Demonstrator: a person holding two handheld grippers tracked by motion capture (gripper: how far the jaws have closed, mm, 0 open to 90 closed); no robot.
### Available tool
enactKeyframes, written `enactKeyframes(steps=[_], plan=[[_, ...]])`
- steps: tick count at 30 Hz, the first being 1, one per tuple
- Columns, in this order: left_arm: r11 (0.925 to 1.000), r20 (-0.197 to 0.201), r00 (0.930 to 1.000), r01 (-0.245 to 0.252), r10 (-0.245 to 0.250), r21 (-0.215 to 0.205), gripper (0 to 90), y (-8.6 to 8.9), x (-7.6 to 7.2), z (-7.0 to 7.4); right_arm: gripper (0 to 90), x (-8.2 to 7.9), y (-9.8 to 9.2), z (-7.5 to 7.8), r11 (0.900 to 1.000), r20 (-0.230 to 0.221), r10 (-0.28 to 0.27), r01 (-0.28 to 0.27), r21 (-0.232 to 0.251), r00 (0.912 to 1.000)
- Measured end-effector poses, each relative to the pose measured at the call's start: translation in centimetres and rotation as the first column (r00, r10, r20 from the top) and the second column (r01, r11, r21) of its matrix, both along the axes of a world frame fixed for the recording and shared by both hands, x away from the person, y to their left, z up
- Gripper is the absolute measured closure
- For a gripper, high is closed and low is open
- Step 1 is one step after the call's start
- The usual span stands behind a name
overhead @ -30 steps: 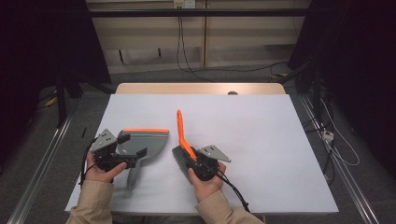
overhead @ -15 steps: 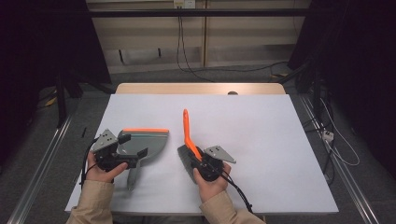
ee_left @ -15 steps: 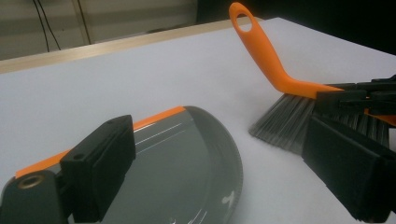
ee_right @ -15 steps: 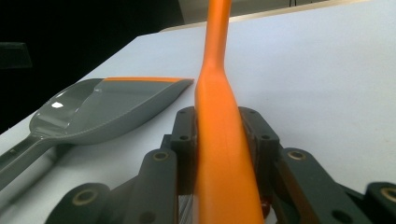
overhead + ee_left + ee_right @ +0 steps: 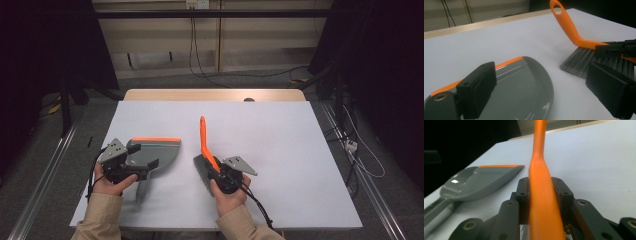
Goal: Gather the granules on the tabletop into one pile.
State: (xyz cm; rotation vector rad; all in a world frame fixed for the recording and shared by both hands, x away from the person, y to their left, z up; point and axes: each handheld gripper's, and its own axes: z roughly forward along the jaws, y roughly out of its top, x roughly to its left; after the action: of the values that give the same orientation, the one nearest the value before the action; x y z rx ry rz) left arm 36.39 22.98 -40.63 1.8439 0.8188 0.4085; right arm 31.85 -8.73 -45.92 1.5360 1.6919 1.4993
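A grey dustpan [image 5: 160,152] with an orange lip lies flat on the white table [image 5: 290,135], left of centre, its handle pointing toward the person. My left gripper [image 5: 142,160] hovers low over the pan's rear. In the left gripper view the jaws stand wide apart around the dustpan [image 5: 524,87], with no pad touching it. My right gripper [image 5: 216,170] is shut on the orange handle of a hand brush [image 5: 204,140]. The grey bristles [image 5: 200,170] rest on the table and the handle points away. The right gripper view has the handle [image 5: 540,170] clamped between both pads, beside the dustpan [image 5: 474,182].
A wooden strip [image 5: 215,95] runs along the table's far edge. Open white surface lies to the right of the brush and beyond both tools. Cables [image 5: 350,147] trail over the floor at the right, and metal rails [image 5: 45,175] flank the table.
The right hand has shifted slightly to the right with the brush, and the handle's tip has swung right to a more upright line. The left hand and dustpan have stayed put.
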Motion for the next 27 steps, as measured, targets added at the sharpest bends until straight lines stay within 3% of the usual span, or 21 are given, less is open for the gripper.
enactKeyframes(steps=[9,13,16,18,19,24,27], plan=[[1.0000,-0.004,1.0000,0.003,-0.003,0.006,9.7,-0.1,0.2,-0.1,70.9,1.1,-0.1,1.2,0.996,0.020,0.063,-0.064,0.067,0.9978],[1.0000,-0.004,1.0000,-0.001,0.001,0.002,9.7,0.1,0.2,-0.1,70.9,2.1,-0.7,2.7,0.991,0.073,0.124,-0.128,0.044,0.9896],[1.0000,-0.007,1.0000,-0.005,0.005,-0.004,9.7,0.1,0.2,-0.1,70.9,3.8,-1.9,3.5,0.981,0.123,0.192,-0.191,-0.025,0.9736],[1.0000,-0.008,1.0000,-0.004,0.004,0.000,9.7,0.1,0.2,-0.1,70.9,5.1,-2.7,3.5,0.968,0.128,0.251,-0.246,-0.055,0.9594],[1.0000,-0.009,1.0000,-0.005,0.005,0.002,9.7,0.1,0.2,-0.2,70.9,5.5,-3.0,3.5,0.964,0.135,0.257,-0.244,-0.100,0.9571],[1.0000,-0.015,0.9999,-0.004,0.004,0.007,9.7,0.0,0.4,-0.3,70.9,8.2,-4.2,2.9,0.908,0.171,0.399,-0.362,-0.211,0.9009],[0.9999,-0.016,0.9999,-0.003,0.003,0.010,9.6,0.0,0.4,-0.3,70.9,9.9,-4.4,2.2,0.869,0.162,0.468,-0.419,-0.263,0.8688]])
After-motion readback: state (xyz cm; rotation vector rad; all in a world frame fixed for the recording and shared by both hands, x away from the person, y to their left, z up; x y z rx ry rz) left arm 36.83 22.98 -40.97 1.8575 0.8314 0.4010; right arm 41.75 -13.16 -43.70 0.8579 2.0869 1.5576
